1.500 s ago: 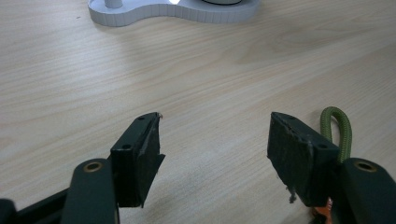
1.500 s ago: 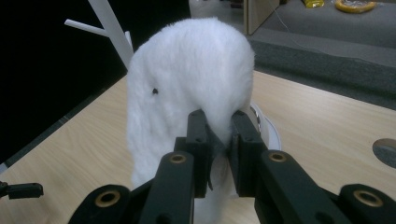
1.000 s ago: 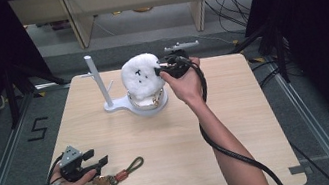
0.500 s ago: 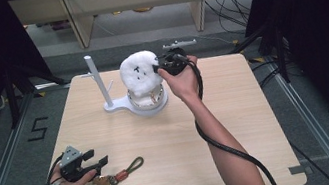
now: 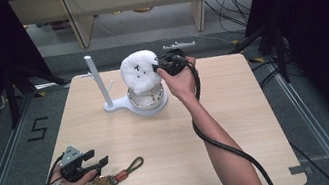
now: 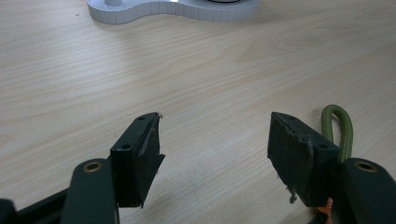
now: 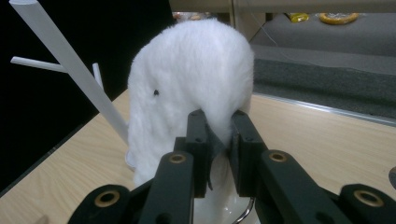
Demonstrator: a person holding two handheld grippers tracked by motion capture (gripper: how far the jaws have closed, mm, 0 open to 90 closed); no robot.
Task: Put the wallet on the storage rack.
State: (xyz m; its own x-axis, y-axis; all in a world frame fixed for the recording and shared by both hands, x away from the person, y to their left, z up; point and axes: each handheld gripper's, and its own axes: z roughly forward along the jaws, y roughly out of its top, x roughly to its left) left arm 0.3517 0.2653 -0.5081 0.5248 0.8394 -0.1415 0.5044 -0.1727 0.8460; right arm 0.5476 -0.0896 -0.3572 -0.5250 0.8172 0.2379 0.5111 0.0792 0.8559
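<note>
— what's on your table?
— you've got one white fluffy cloth, one white stand, one green cord loop.
— and in your hands?
— two grippers, one each.

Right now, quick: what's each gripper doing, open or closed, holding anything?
Left gripper: open, holding nothing, low over the table.
Right gripper: closed on the white fluffy thing.
</note>
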